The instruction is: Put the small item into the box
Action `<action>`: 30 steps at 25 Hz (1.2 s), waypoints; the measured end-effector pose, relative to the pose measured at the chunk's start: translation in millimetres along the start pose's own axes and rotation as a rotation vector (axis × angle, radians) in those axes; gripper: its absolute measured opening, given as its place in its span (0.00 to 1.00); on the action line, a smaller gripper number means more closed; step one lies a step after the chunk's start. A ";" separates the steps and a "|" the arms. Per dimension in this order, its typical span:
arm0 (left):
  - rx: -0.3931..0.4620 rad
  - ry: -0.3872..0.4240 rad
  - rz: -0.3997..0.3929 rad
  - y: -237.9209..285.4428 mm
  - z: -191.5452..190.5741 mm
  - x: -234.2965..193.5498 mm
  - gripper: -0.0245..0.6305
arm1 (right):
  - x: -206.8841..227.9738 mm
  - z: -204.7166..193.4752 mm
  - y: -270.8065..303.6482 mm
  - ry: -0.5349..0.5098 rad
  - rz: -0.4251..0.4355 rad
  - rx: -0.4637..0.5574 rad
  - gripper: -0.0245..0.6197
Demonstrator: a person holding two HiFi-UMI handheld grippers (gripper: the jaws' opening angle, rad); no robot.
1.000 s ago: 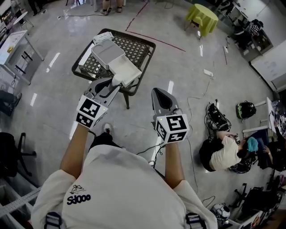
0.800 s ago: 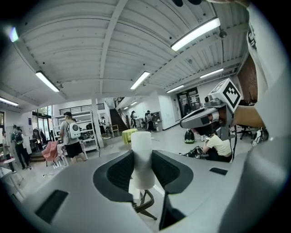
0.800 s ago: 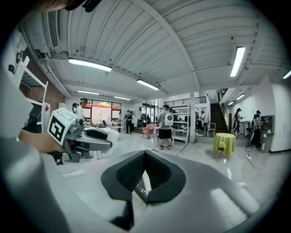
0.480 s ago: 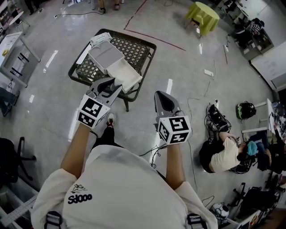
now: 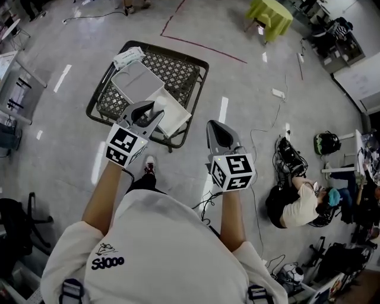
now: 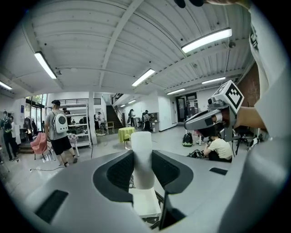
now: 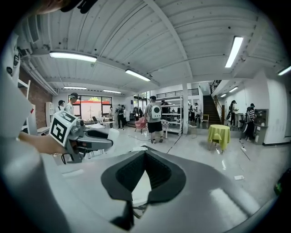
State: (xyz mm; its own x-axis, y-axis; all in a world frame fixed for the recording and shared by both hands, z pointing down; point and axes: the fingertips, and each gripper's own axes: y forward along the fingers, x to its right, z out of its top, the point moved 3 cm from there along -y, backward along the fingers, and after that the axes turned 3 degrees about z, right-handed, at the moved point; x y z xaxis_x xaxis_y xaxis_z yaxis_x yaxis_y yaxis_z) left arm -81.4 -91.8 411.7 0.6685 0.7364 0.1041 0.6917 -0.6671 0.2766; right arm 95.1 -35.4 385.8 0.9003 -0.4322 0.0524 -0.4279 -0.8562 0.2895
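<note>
My left gripper (image 5: 146, 107) is shut on a small white cylinder (image 6: 142, 148), which stands upright between the dark pads (image 6: 119, 169) and rises above them. In the head view this gripper hovers over the near edge of a black lattice table (image 5: 189, 70). On that table sits a grey box (image 5: 136, 82) with its white lid (image 5: 172, 116) folded open toward me. My right gripper (image 5: 215, 127) hangs over the floor to the right of the table, level with the left one. Its jaws meet at the tips (image 7: 144, 154) with nothing between them.
A white packet (image 5: 128, 56) lies at the table's far left corner. A person sits on the floor at the right (image 5: 300, 205) among bags and cables. A yellow-green covered table (image 5: 270, 12) stands far back. People walk near shelving (image 6: 58, 129).
I have stepped toward the table, and it now lies closer under the grippers. The left gripper has come over the table's near edge with the cylinder still in its jaws.
</note>
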 end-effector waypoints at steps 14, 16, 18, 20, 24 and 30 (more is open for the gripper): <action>-0.148 0.037 -0.148 77.9 -50.1 -46.0 0.23 | 25.3 -12.6 73.9 0.066 -0.077 -0.101 0.05; -0.188 0.051 -0.175 87.7 -61.7 -47.5 0.23 | 27.8 -17.7 81.4 0.080 -0.088 -0.117 0.05; -0.216 0.066 -0.200 96.4 -72.1 -48.8 0.23 | 30.2 -23.5 87.9 0.093 -0.100 -0.137 0.05; -0.234 0.080 -0.221 105.5 -81.0 -51.5 0.23 | 32.9 -28.9 94.1 0.104 -0.113 -0.154 0.05; -0.283 0.100 -0.263 122.8 -98.0 -54.2 0.23 | 36.5 -39.8 100.5 0.120 -0.140 -0.180 0.05; -0.398 0.107 -0.315 142.7 -131.0 -43.1 0.23 | 48.2 -54.7 94.9 0.147 -0.168 -0.203 0.05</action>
State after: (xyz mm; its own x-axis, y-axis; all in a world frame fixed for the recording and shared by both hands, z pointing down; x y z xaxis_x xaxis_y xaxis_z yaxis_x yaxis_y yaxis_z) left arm -47.3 -204.0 571.8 0.3982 0.9160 0.0489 0.6836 -0.3319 0.6500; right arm 102.3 -122.0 468.1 0.9653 -0.2314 0.1213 -0.2609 -0.8318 0.4899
